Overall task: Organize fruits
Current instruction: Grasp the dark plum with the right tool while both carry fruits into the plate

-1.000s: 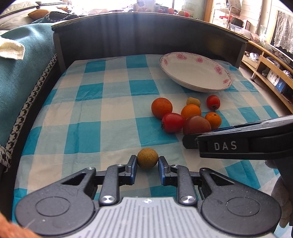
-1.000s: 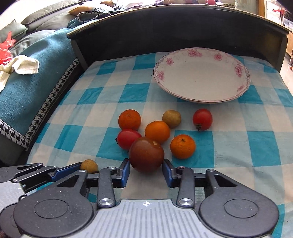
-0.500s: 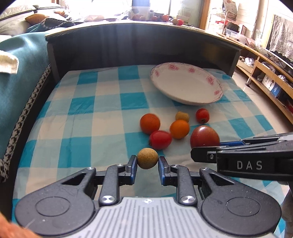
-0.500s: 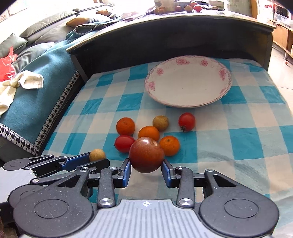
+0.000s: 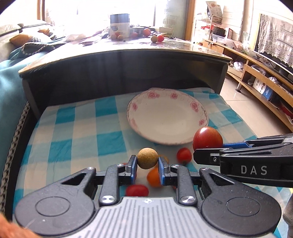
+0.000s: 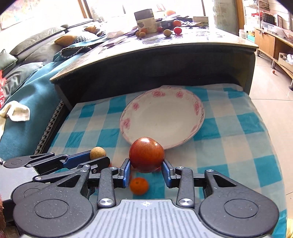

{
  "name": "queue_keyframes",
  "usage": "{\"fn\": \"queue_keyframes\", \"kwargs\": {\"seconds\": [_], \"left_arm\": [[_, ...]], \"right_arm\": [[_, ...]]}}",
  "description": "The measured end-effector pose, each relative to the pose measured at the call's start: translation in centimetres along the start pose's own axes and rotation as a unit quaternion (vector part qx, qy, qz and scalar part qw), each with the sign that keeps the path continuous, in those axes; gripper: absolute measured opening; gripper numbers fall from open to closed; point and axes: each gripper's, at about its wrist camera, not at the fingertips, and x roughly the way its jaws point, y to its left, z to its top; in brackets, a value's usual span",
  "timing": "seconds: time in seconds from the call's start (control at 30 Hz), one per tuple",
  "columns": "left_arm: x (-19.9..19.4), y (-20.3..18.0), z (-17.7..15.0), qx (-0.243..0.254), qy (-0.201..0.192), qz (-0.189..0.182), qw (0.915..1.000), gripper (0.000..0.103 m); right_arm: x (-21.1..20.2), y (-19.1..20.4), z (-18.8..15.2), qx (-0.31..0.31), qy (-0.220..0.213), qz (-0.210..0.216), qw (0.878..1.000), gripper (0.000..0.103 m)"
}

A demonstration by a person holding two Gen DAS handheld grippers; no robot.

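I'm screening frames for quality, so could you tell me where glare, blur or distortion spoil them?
Left wrist view: the windows are blown out white, and the table edge bows from fisheye. Right wrist view: the orange below the hand-held gripper is soft, while the plate stays sharp.

Landmark: dark raised desk behind the checkered cloth. On the desk: a cylindrical tin with papers and loose small fruit around it. Left of the desk: teal blanket with a cream towel on it, cushions further back. Right of the desk: tiled floor, wooden shelf unit, lace curtain.
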Motion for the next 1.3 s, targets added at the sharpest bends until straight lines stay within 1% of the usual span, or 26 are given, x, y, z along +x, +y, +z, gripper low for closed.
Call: {"fn": "queue_keyframes", "kwargs": {"seconds": [0.13,0.3,0.67,0.93,1.3], "left_arm": [[1.7,-0.2,1.5,0.001,0.001,-0.002,1.0000,0.034],[3.8,-0.4,2.8,0.019,0.002,0.001,0.9998,0.034],[6.8,0.0,3.3,0.021,0.017,0.002,0.9996,0.034],[7.5,0.4,3.6,0.018,0.012,0.010,0.9997,0.033],[7.5,0.4,3.7,0.019,0.007,0.010,0.9997,0.034]], "right_arm": [[1.2,-0.8,1.4,-0.002,-0.004,-0.006,1.000,0.031],[2.9,-1.7,2.5,-0.003,-0.001,-0.012,1.000,0.031],[5.5,-2.3,3.0,-0.011,0.011,-0.020,1.000,0.032],[6.1,-2.1,3.1,-0.025,0.012,-0.021,0.999,0.035],[5.6,-2.1,3.4,-0.033,-0.001,-0.027,0.999,0.035]]}}
